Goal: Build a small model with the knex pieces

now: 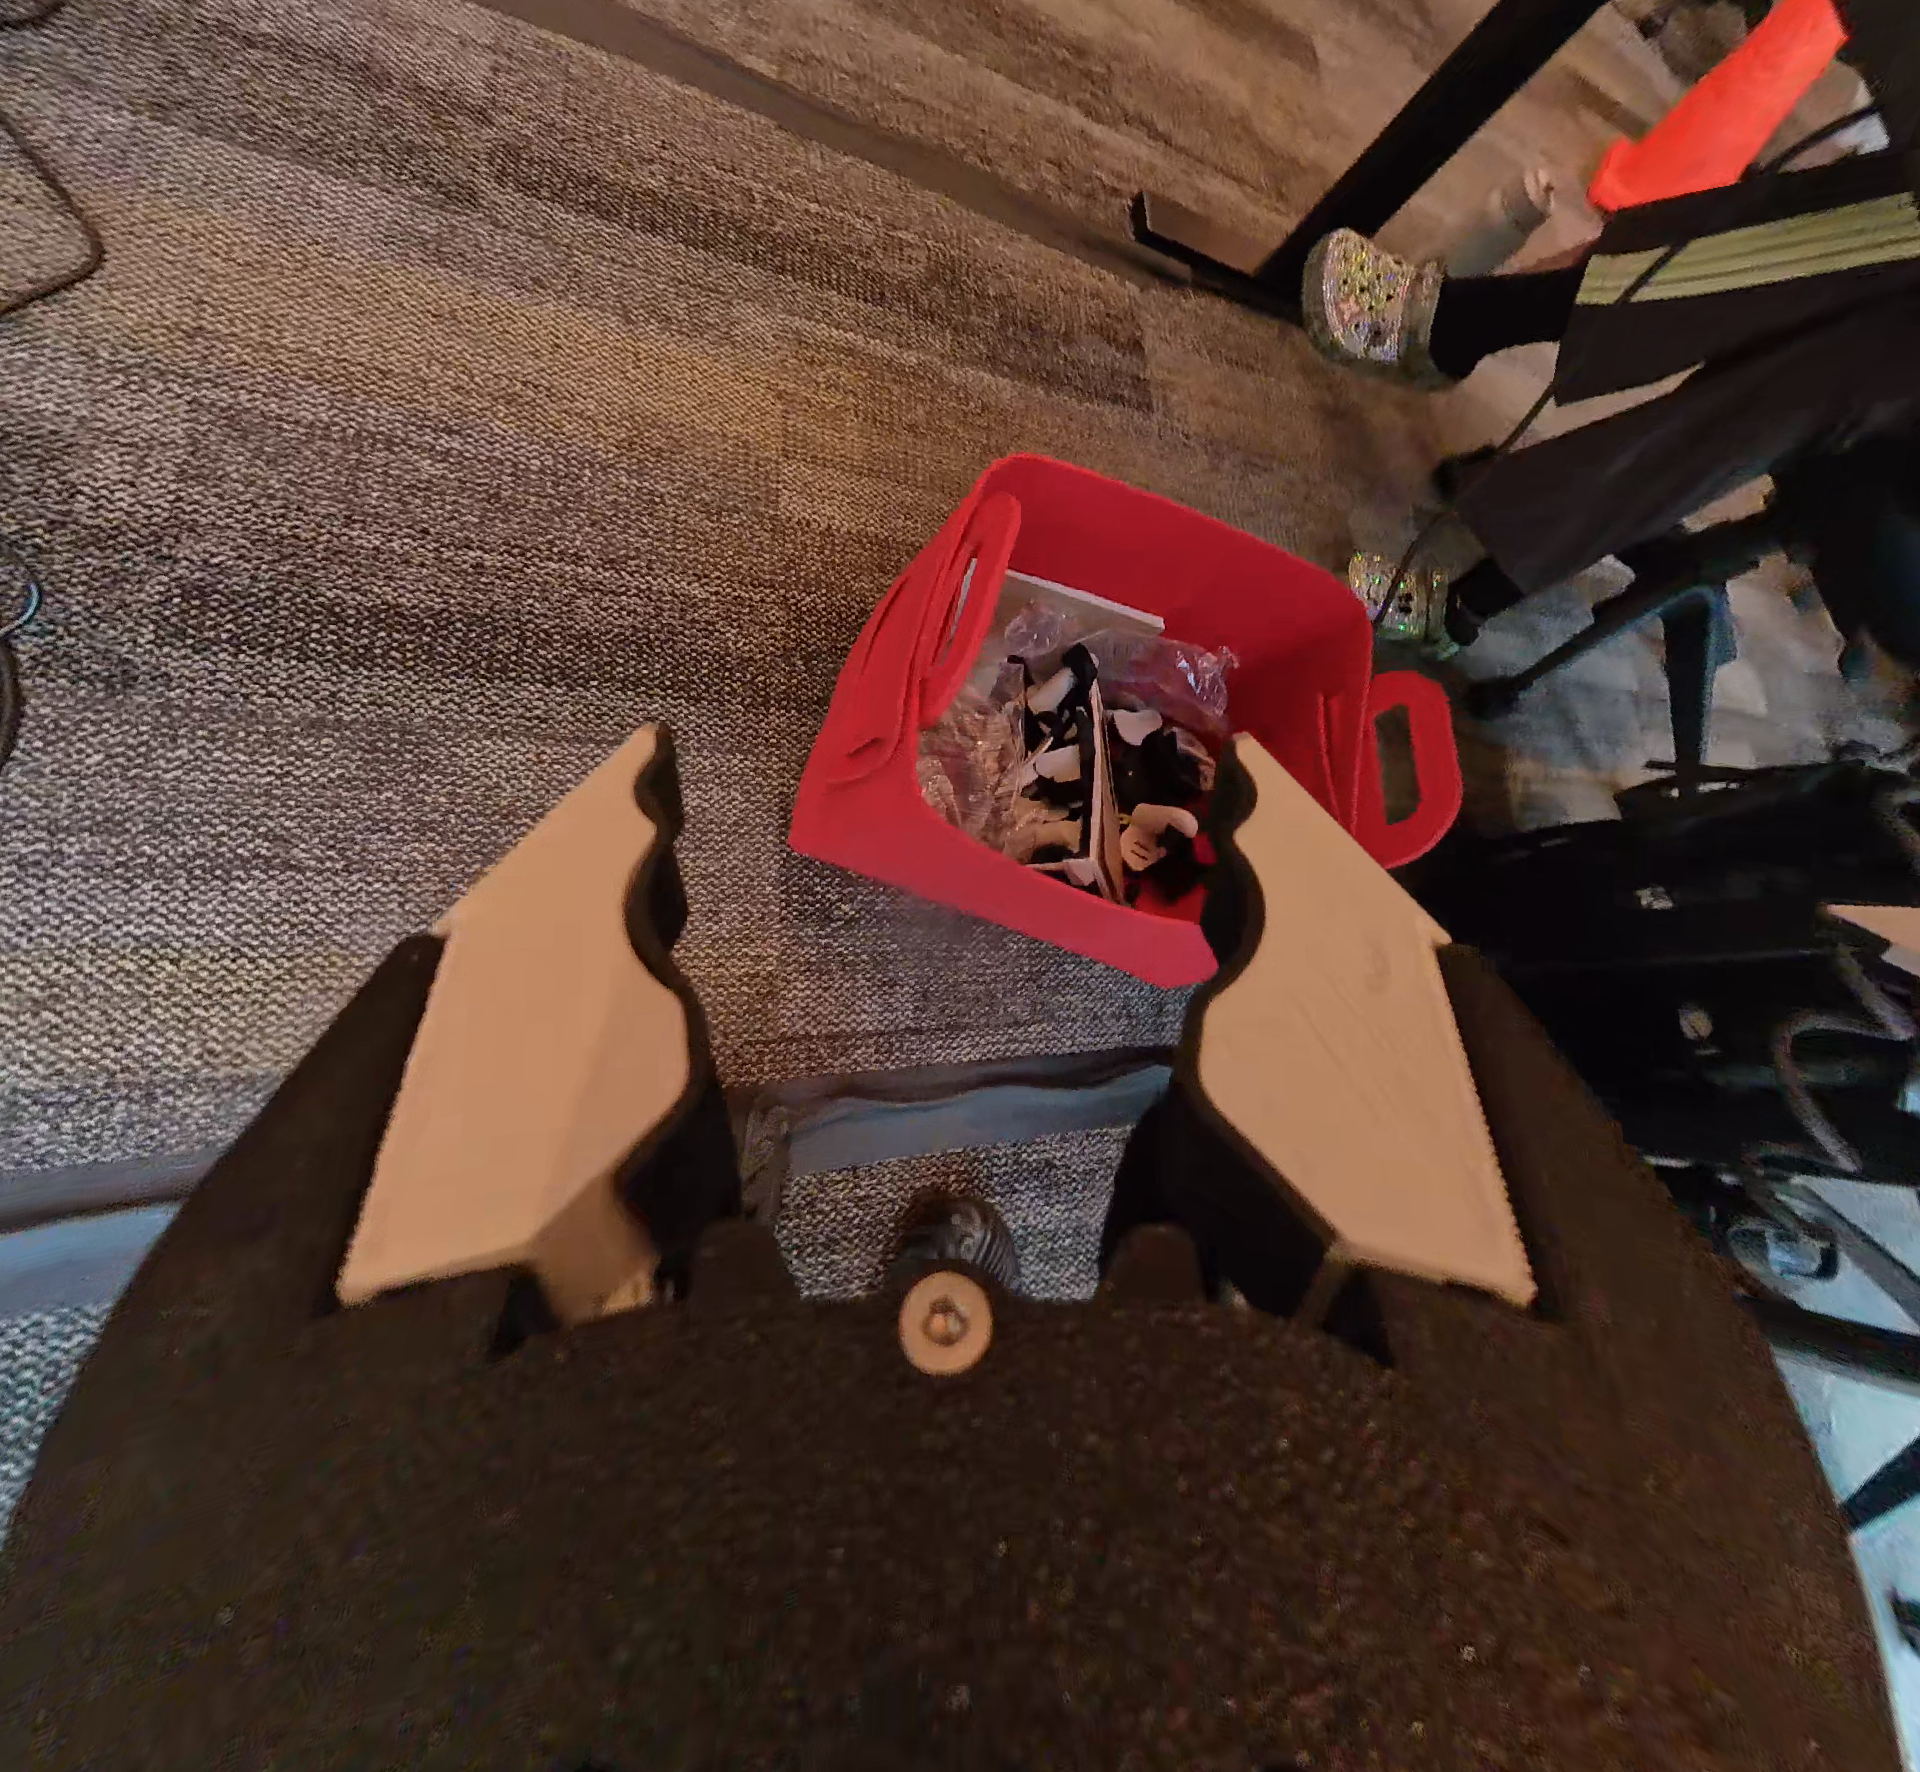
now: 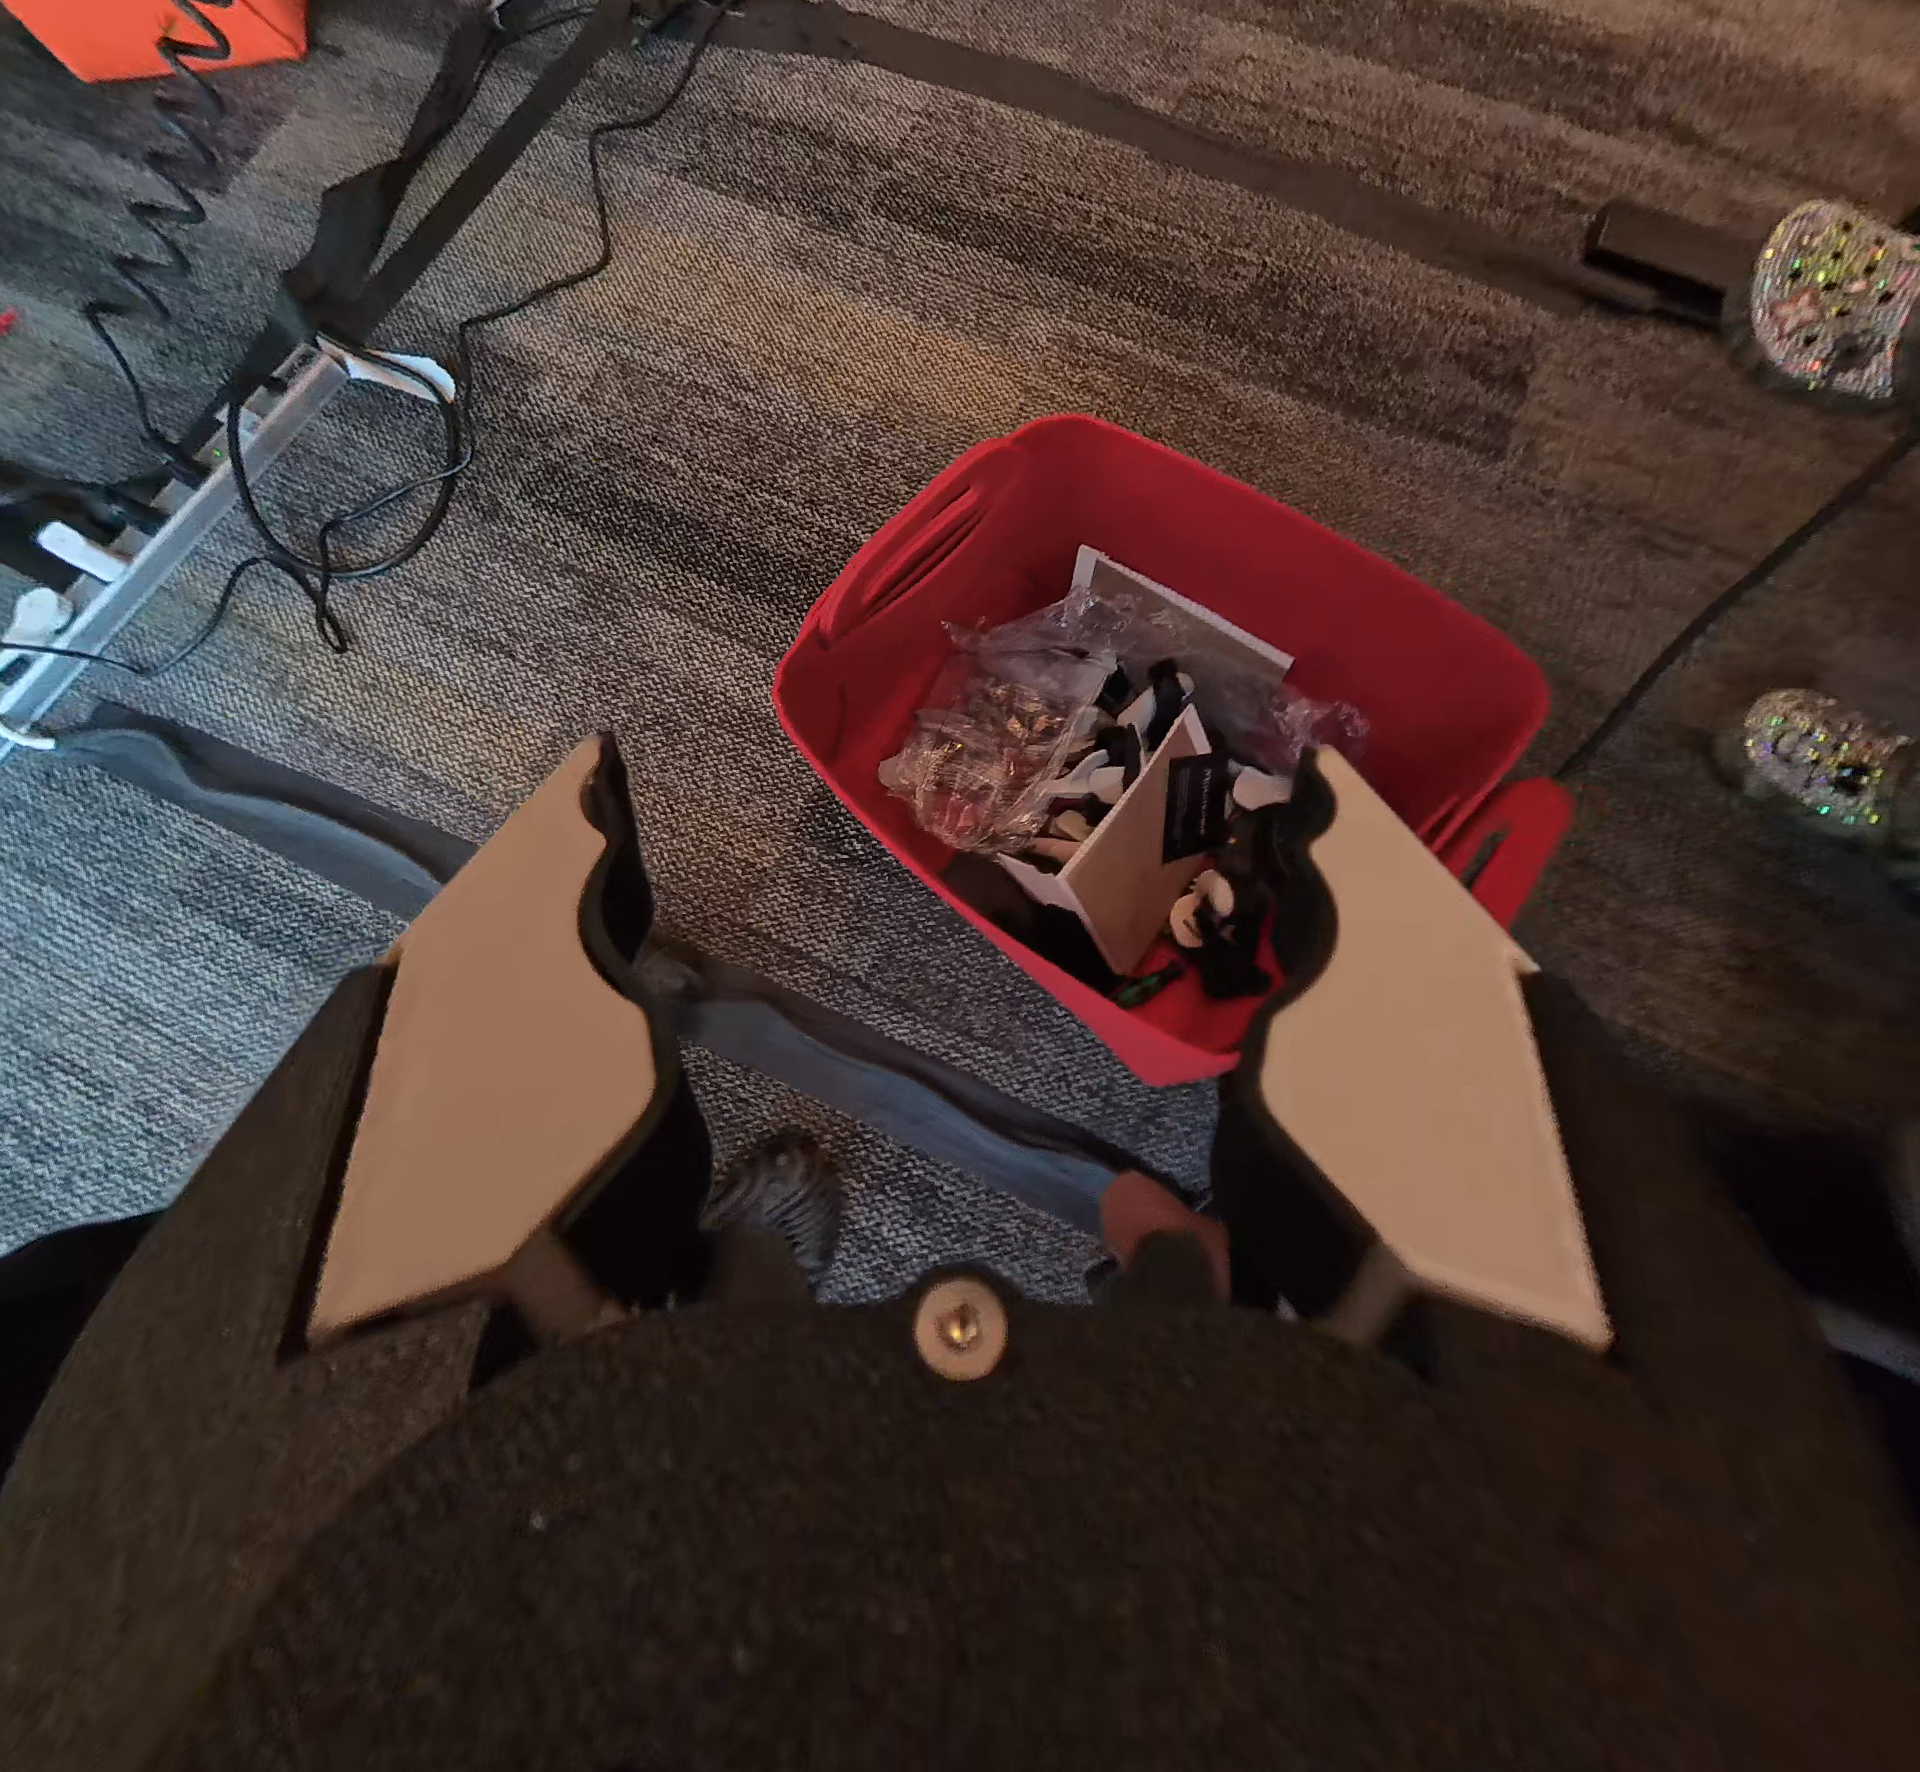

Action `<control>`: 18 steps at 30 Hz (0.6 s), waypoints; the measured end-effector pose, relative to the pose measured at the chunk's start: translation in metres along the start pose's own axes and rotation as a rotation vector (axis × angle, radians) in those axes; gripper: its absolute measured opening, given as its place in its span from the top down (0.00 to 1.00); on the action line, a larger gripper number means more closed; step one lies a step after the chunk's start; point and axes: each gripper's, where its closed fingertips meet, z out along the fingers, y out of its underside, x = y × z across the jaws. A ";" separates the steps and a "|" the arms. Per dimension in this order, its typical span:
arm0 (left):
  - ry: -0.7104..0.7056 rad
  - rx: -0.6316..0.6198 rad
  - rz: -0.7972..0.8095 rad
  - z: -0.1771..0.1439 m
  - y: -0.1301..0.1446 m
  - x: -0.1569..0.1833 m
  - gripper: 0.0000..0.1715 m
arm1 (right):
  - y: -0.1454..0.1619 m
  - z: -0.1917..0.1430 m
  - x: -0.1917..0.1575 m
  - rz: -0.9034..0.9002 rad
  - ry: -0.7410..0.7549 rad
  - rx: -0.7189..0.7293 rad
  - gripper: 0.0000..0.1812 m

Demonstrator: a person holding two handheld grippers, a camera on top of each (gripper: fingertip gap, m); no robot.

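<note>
While spread, fingers (image 1: 1304, 901) above red bin (image 1: 894, 839)

Your bin (image 1: 1101, 870) stands on the carpet (image 1: 416, 475), ahead of both grippers and right of centre. Wrapped items (image 2: 987, 735) lie inside it. Two shoes (image 2: 1834, 299) stand to its right.

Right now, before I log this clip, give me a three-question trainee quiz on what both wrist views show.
1. True or false: the left gripper grips nothing.
2. The red felt bin stands on: A) a table B) grey carpet C) a chair.
3. Name one thing inside the bin.

Key:
1. True; its jaws stand wide apart above the carpet, as do those of the right gripper.
2. B.
3. Crumpled clear plastic wrap, or the white card leaning among black and white pieces.
</note>
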 end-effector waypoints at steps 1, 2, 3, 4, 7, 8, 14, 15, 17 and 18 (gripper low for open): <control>-0.007 0.011 -0.007 -0.004 0.000 0.003 0.41 | -0.003 -0.001 0.002 -0.014 -0.006 0.006 0.33; -0.013 0.019 -0.012 -0.007 -0.001 0.006 0.41 | -0.007 -0.001 0.004 -0.025 -0.010 0.014 0.33; -0.019 0.022 -0.012 -0.009 0.000 0.008 0.41 | -0.010 -0.001 0.004 -0.029 -0.015 0.022 0.33; -0.025 0.023 -0.008 -0.012 -0.001 0.010 0.41 | -0.013 -0.001 0.004 -0.027 -0.018 0.028 0.33; -0.047 0.014 0.012 -0.018 -0.001 0.011 0.41 | -0.018 0.000 -0.002 -0.011 -0.023 0.041 0.33; -0.052 0.015 0.012 -0.020 -0.002 0.010 0.42 | -0.019 0.000 -0.005 -0.003 -0.024 0.045 0.33; -0.062 0.032 0.004 -0.028 -0.019 0.006 0.45 | -0.024 -0.005 -0.014 0.047 -0.006 0.067 0.33; -0.060 0.035 0.010 -0.027 -0.023 0.006 0.46 | -0.026 -0.006 -0.014 0.049 -0.003 0.069 0.33; -0.049 0.045 0.020 -0.024 -0.032 0.007 0.46 | -0.029 -0.007 -0.012 0.045 0.003 0.071 0.33; -0.043 0.051 0.022 -0.022 -0.037 0.008 0.46 | -0.031 -0.007 -0.012 0.040 0.006 0.070 0.34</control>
